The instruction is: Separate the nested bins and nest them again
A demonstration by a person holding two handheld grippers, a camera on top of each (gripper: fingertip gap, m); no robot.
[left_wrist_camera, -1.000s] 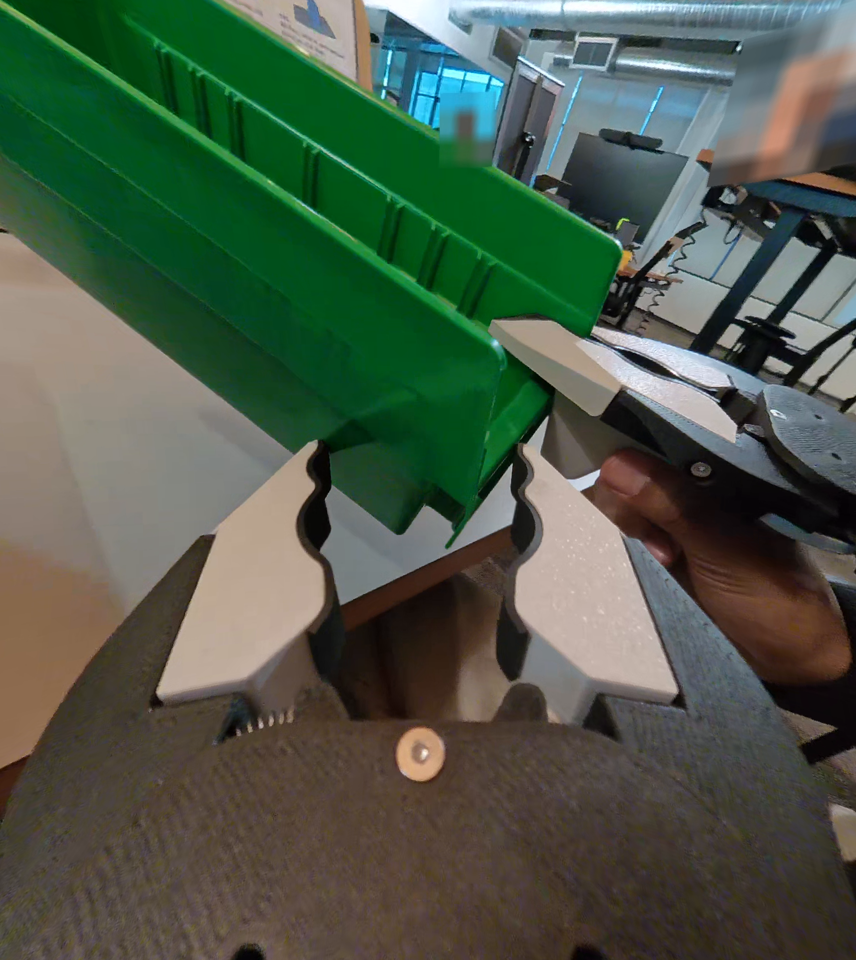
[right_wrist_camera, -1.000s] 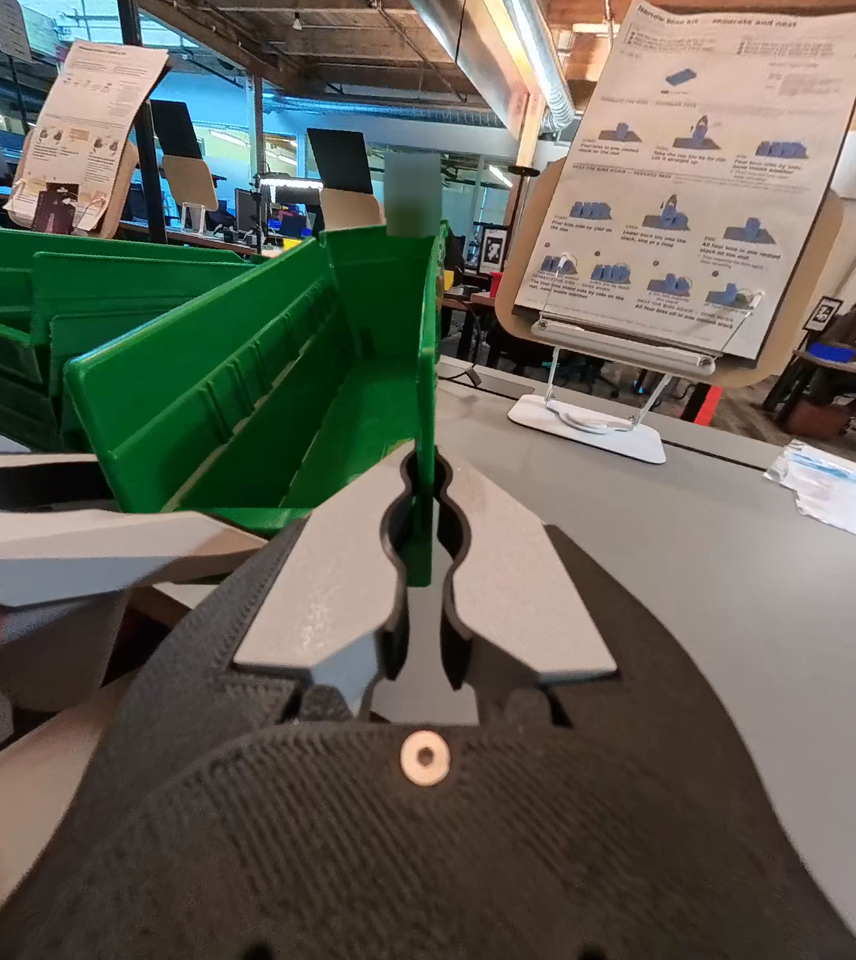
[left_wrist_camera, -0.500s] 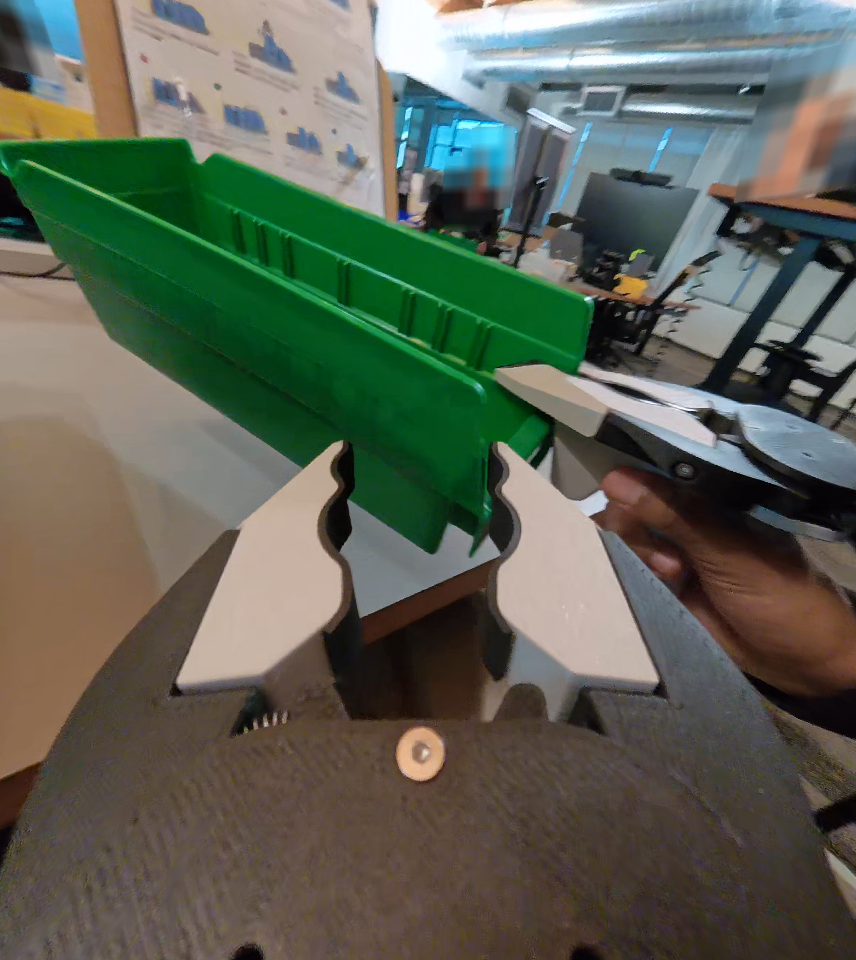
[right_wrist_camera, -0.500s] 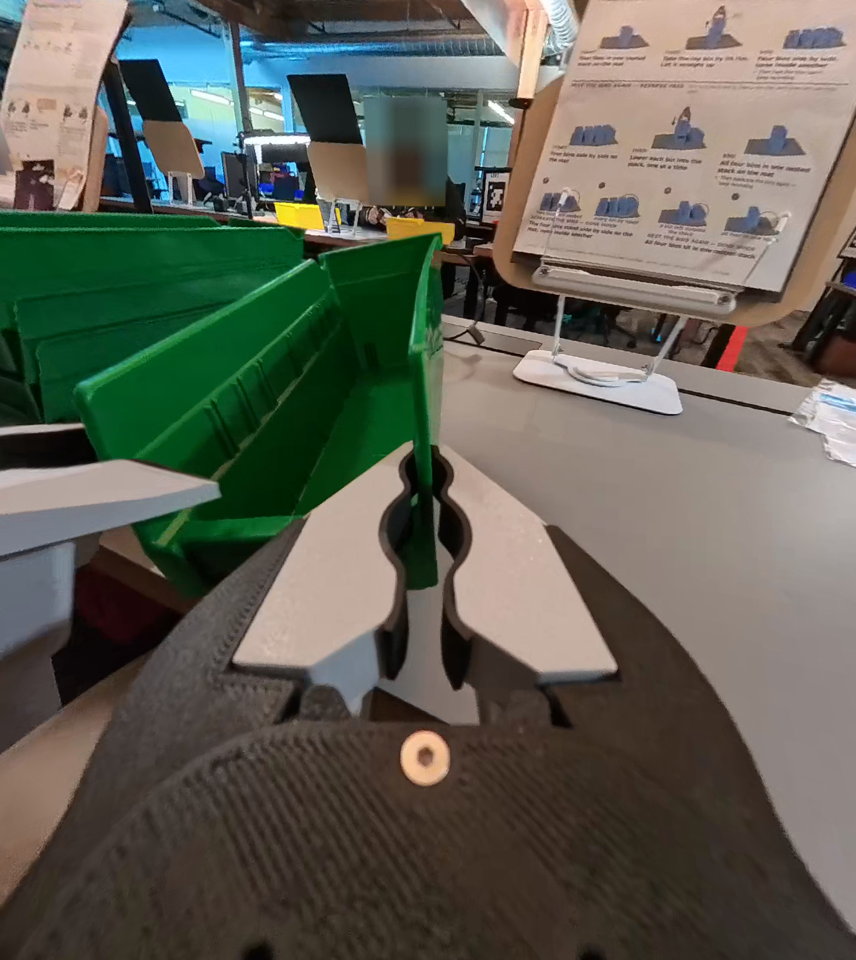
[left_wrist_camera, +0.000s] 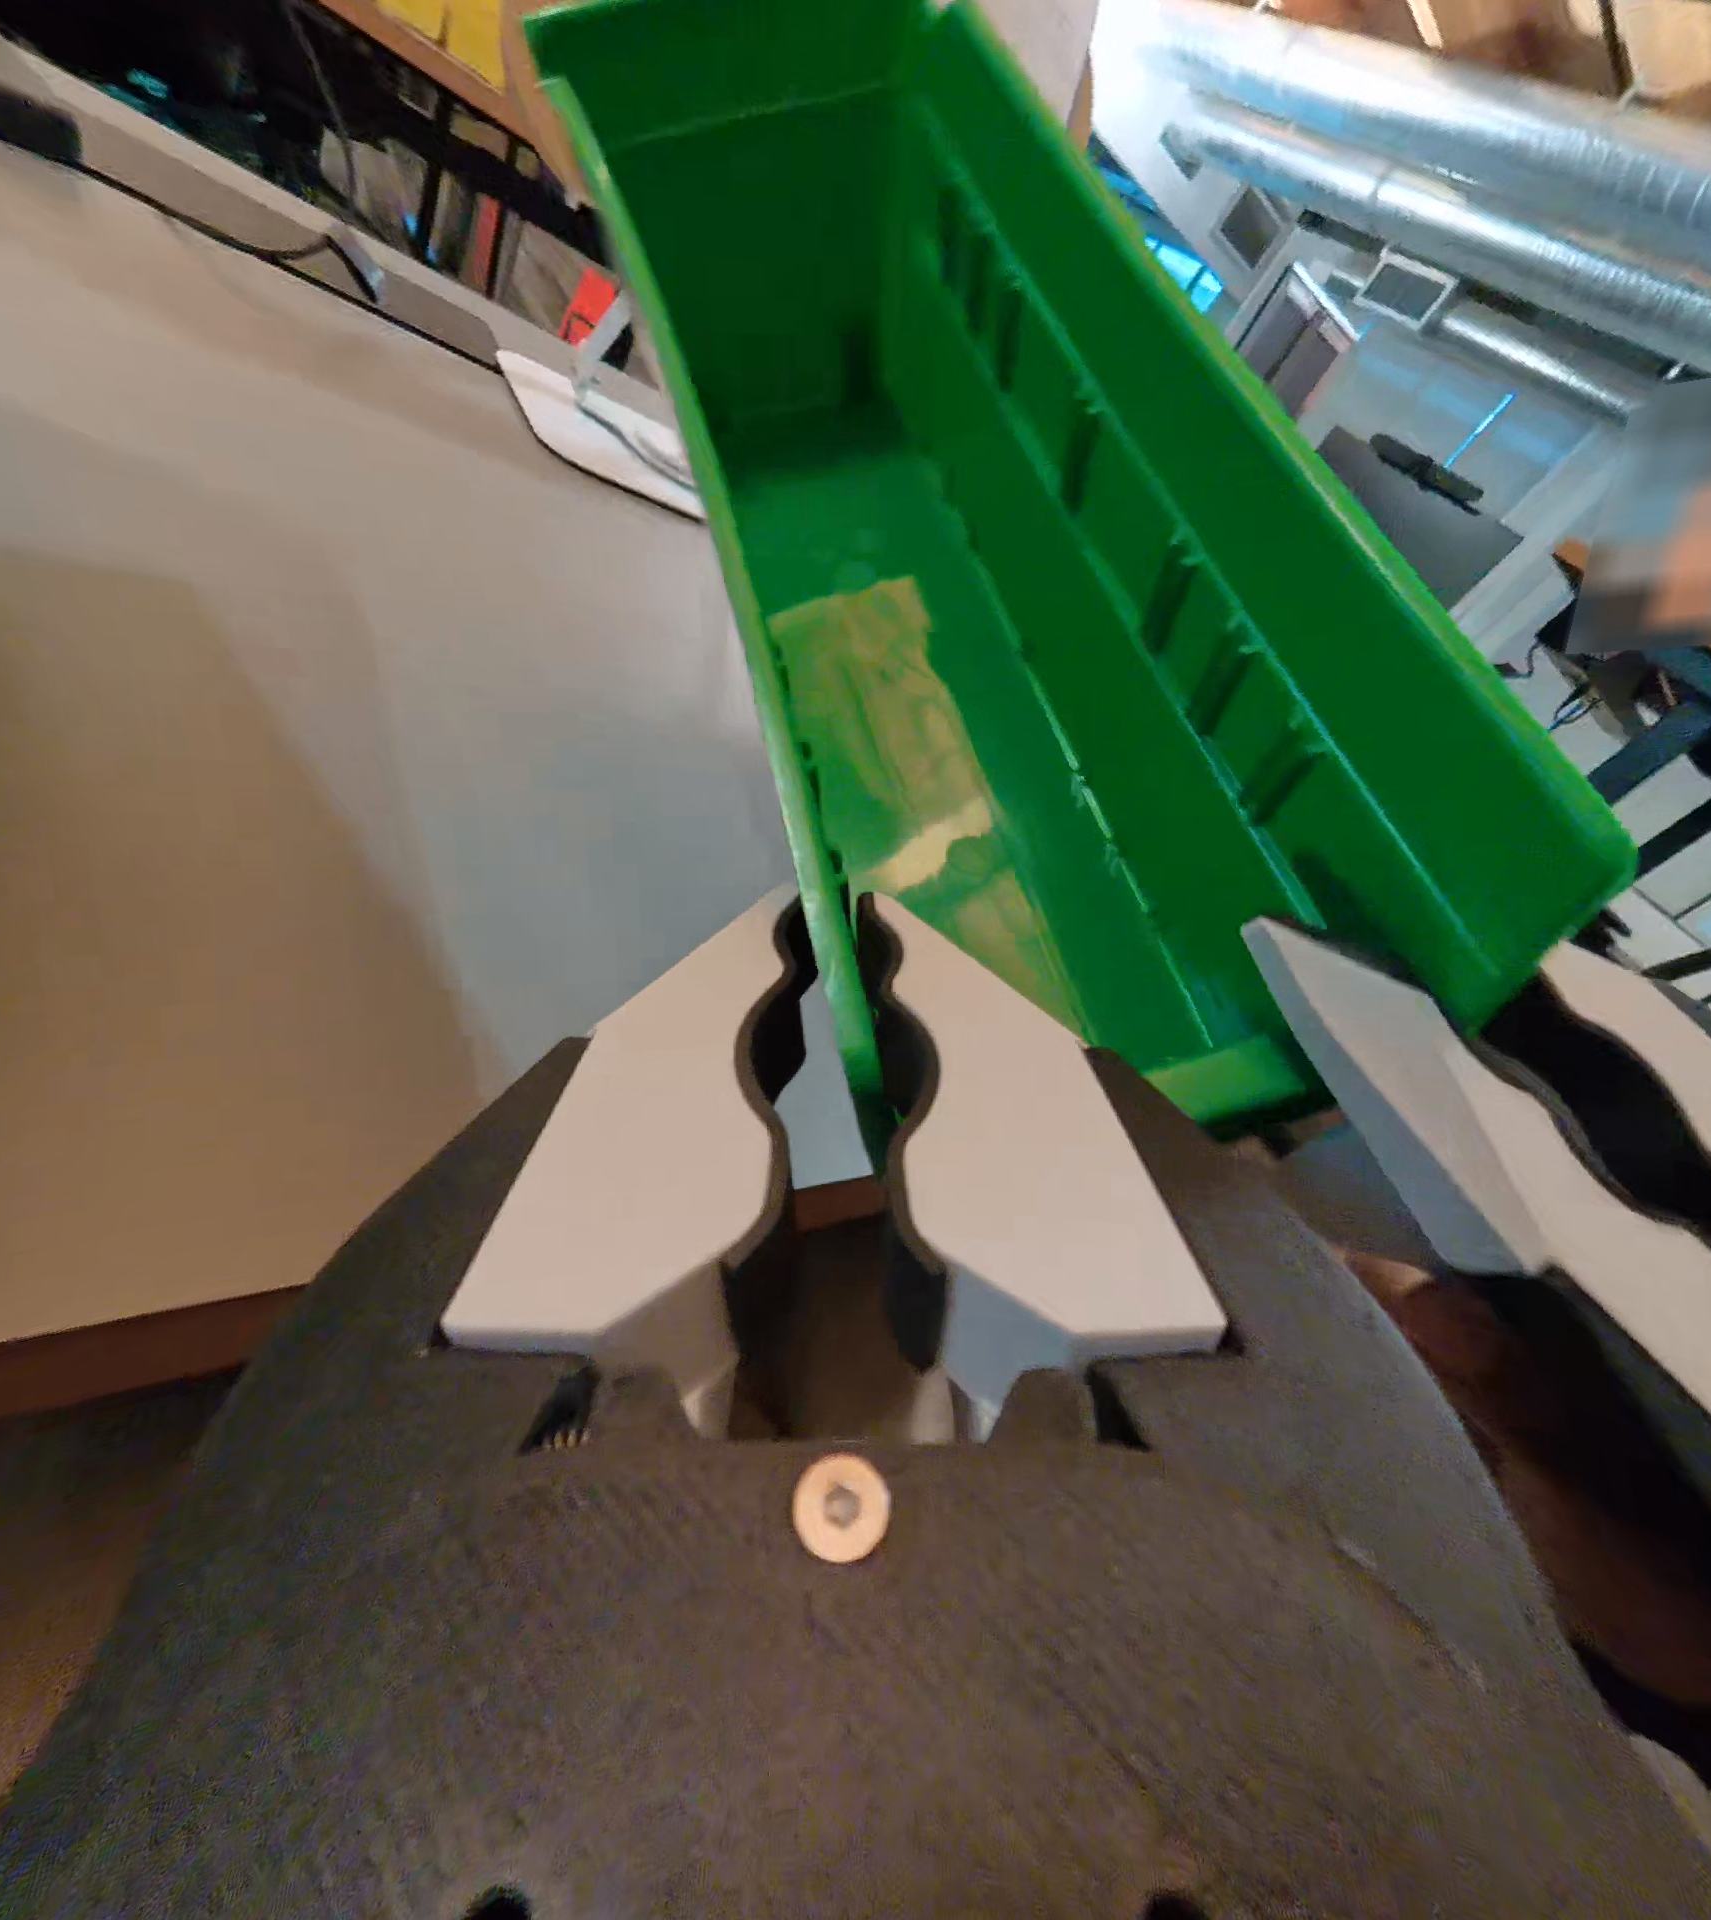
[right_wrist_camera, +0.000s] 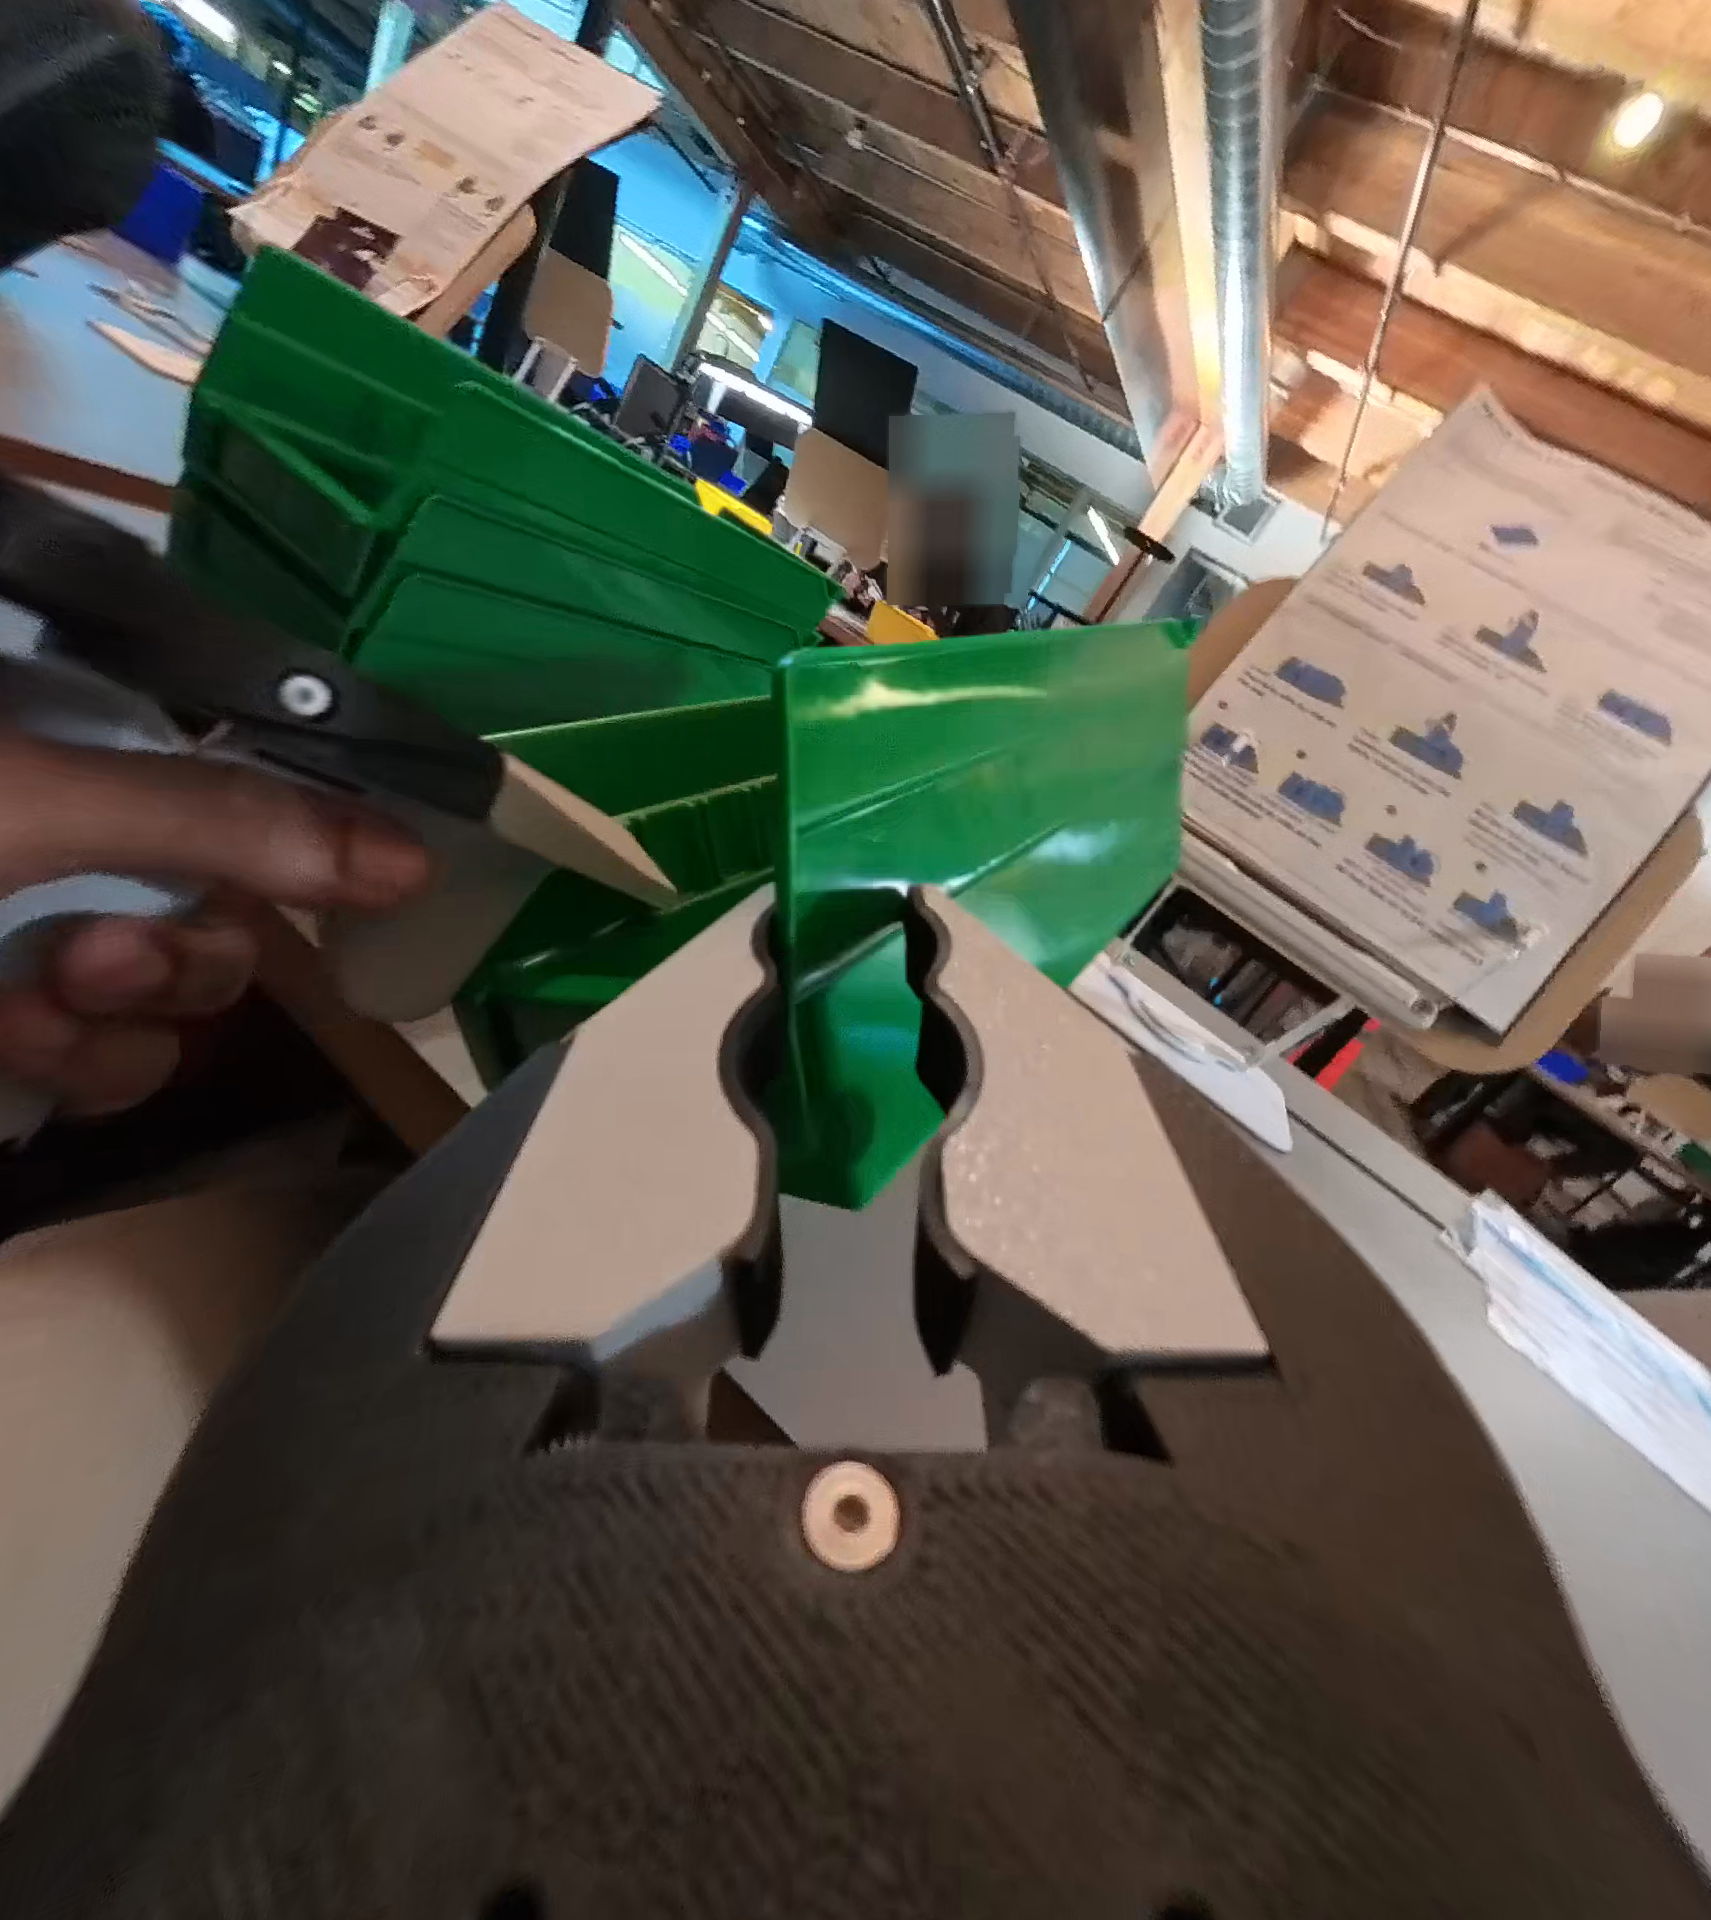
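Note:
I hold one long green bin (left_wrist_camera: 1017, 665) in the air over the table's near edge, with its open top towards the left wrist view. My left gripper (left_wrist_camera: 835, 914) is shut on the bin's left side wall near its end. My right gripper (right_wrist_camera: 846, 914) is open, and the corner of the bin's right wall (right_wrist_camera: 986, 769) sits loosely between its spread fingers. It also shows in the left wrist view (left_wrist_camera: 1412, 945) at that wall's end. A stack of more green bins (right_wrist_camera: 477, 540) stands behind on the left. One of the left gripper's fingers (right_wrist_camera: 570, 831) shows beside the bin.
The grey table (left_wrist_camera: 207, 727) stretches left and ahead, with its wooden front edge (left_wrist_camera: 103, 1371) close below me. An instruction board on a stand (right_wrist_camera: 1474, 748) stands at the back right. Papers (right_wrist_camera: 1609, 1351) lie on the table's right. A hand (right_wrist_camera: 155, 862) holds the left gripper.
My left gripper was open around the bin's end and has shut on its left wall. My right gripper's fingers have spread apart. The bin has swung and tilted up.

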